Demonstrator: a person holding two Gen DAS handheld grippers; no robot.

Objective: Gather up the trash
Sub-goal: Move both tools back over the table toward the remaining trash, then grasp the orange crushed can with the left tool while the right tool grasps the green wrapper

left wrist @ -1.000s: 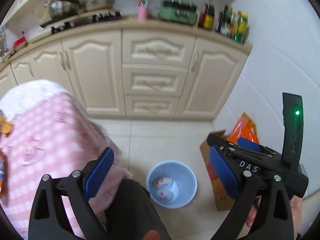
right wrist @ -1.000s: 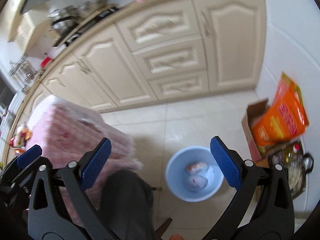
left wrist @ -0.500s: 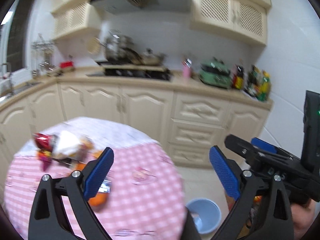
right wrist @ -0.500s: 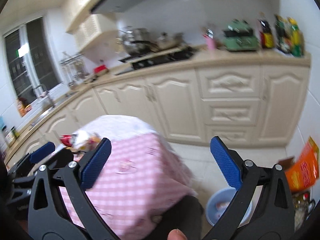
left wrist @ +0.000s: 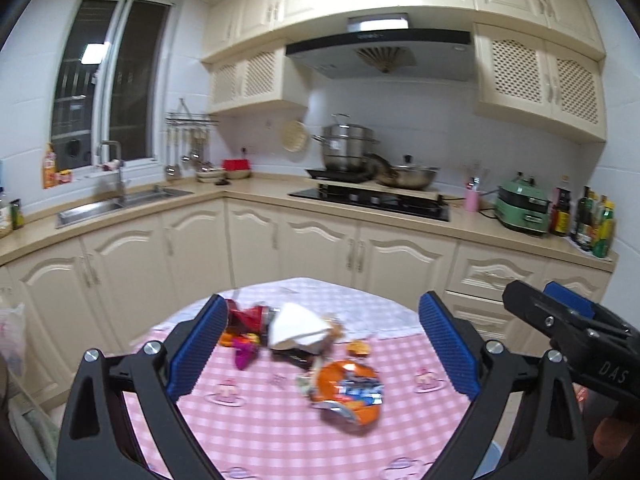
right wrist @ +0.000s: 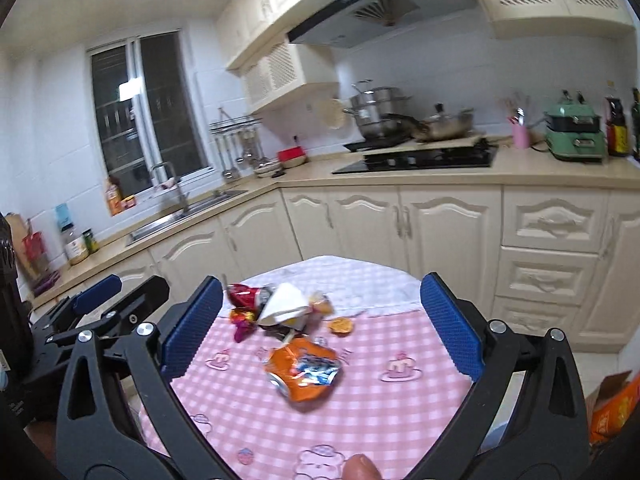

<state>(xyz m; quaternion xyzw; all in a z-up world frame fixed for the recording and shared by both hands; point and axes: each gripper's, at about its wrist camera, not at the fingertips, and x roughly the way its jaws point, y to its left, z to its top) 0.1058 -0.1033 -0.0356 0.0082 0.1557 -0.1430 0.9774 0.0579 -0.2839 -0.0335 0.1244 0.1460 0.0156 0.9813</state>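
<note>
Cream kitchen cabinets (left wrist: 280,240) behind. Round table, pink checked cloth (left wrist: 260,420), rim curving near cabinets, bare cloth all around litter. Left gripper (left wrist: 324,344) and right gripper (right wrist: 320,324): both spread wide, nothing held, above near table edge. Orange crumpled foil snack bag (right wrist: 304,368) mid-table, long axis roughly left-right. Beyond it white folded paper (right wrist: 284,304), red wrapper (right wrist: 244,294), purple wrapper (right wrist: 242,328), clustered, touching. One second ago both cameras faced floor and blue bin; now raised to table.

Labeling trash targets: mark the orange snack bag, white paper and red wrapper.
orange snack bag (right wrist: 304,368): right wrist view, printed front.
white paper (left wrist: 294,326): left wrist view, flat middle.
red wrapper (right wrist: 242,294): right wrist view, crumpled body.
</note>
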